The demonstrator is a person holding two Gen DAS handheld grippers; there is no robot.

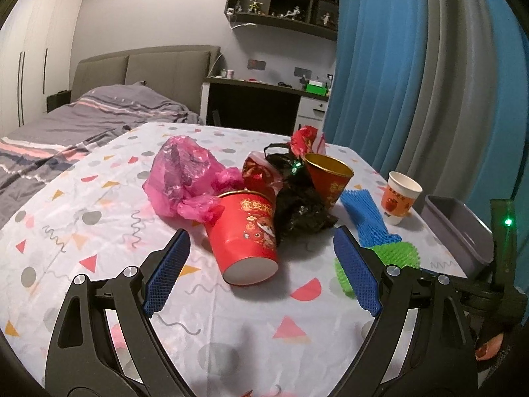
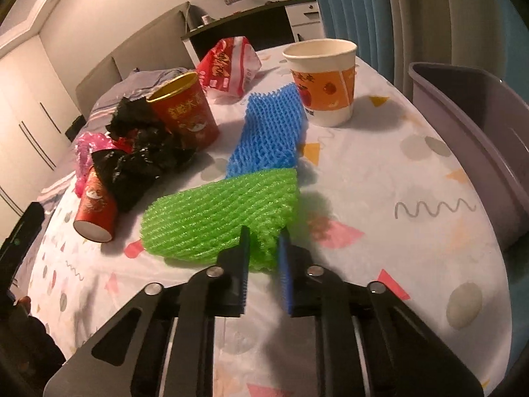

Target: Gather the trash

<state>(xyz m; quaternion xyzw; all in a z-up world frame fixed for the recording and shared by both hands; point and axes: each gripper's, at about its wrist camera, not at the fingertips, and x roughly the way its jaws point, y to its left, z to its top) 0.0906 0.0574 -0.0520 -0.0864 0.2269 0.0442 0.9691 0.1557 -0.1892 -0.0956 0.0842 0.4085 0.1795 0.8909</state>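
My right gripper (image 2: 264,233) is shut on the near edge of a green foam net (image 2: 218,211), which lies on the patterned tablecloth (image 2: 380,172). The net also shows in the left wrist view as a green foam net (image 1: 393,251) behind the right finger. My left gripper (image 1: 261,235) hangs open above the table, and a red paper cup (image 1: 246,235) lies on its side just beyond the fingertips. Around it lie a pink plastic bag (image 1: 185,175), a crumpled black bag (image 1: 299,205), a second red cup (image 1: 327,175) and a blue foam net (image 2: 267,132).
A grey plastic bin (image 2: 479,132) stands off the table's right edge. A white and orange paper cup (image 2: 324,79) stands upright near it. A red and white snack wrapper (image 2: 231,63) lies at the far side. A bed, a desk and blue curtains are behind.
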